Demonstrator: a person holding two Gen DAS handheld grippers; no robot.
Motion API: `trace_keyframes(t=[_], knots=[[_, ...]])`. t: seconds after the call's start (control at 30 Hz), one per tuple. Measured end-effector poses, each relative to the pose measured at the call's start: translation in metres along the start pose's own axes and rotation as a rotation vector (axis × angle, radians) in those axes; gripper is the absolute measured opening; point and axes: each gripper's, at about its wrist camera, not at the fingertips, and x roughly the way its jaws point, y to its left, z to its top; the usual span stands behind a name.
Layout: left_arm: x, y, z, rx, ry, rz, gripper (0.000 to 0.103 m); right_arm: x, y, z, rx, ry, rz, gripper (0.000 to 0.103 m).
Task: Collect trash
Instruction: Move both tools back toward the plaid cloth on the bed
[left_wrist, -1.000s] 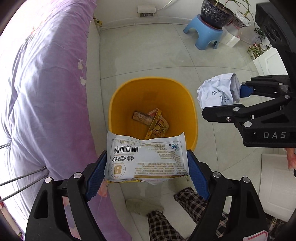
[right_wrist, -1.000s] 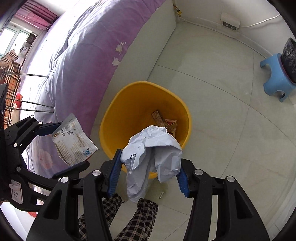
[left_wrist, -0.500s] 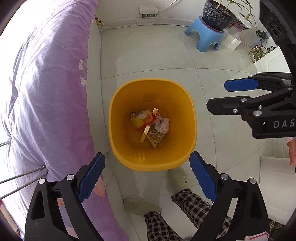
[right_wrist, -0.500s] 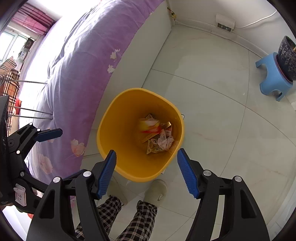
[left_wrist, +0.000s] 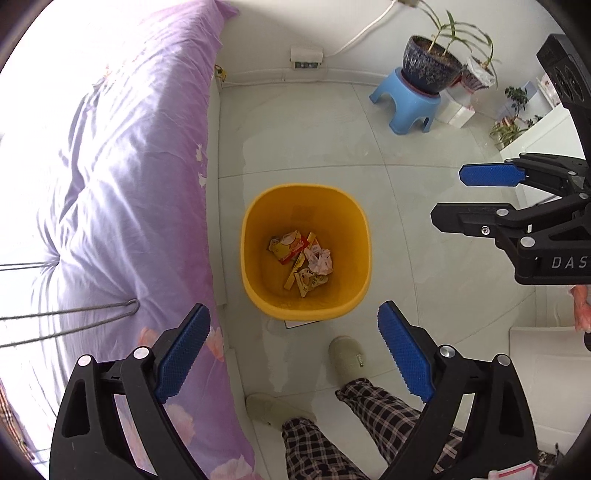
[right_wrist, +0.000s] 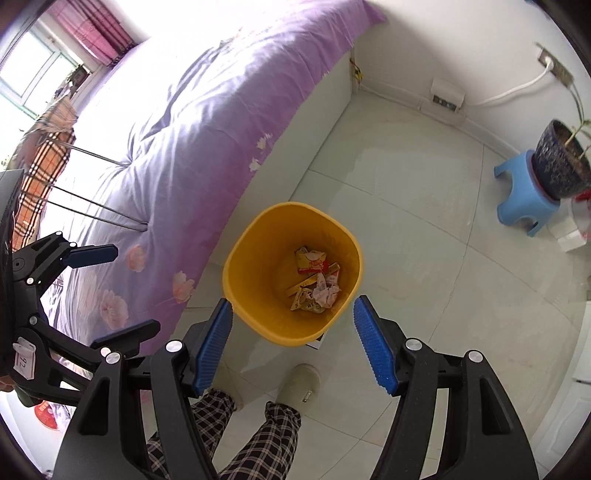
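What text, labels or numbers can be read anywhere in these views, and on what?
"DAS": white letters on the right tool, cut off at the frame edge.
"92": tag on the left tool, seen sideways.
Wrappers in the yellow bin: print too small to read.

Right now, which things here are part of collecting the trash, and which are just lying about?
Job: yellow bin, wrappers in it, open left gripper, open right gripper.

Lying about: bed, blue stool, potted plant, slippers.
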Motion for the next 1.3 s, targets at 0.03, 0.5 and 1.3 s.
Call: trace_keyframes(t=[0.03,0.5,1.3], knots=[[-0.01,0.001,-0.003,-0.008,-0.014,-0.003,0.092,-0.009,0.005,-0.001,-0.009,-0.012,-0.004,0.069],[-0.146,0.026,-0.06,-0.22,-0.26,0.005,0.092,-0.147,0.103,-0.012,-0.222,-0.255,-0.015,0.069],[-0.255,0.178,-0.27,-0.832,-0.423,0.303,0.092,-0.198,0.312,-0.021,-0.604,-0.36,0.27,0.072]])
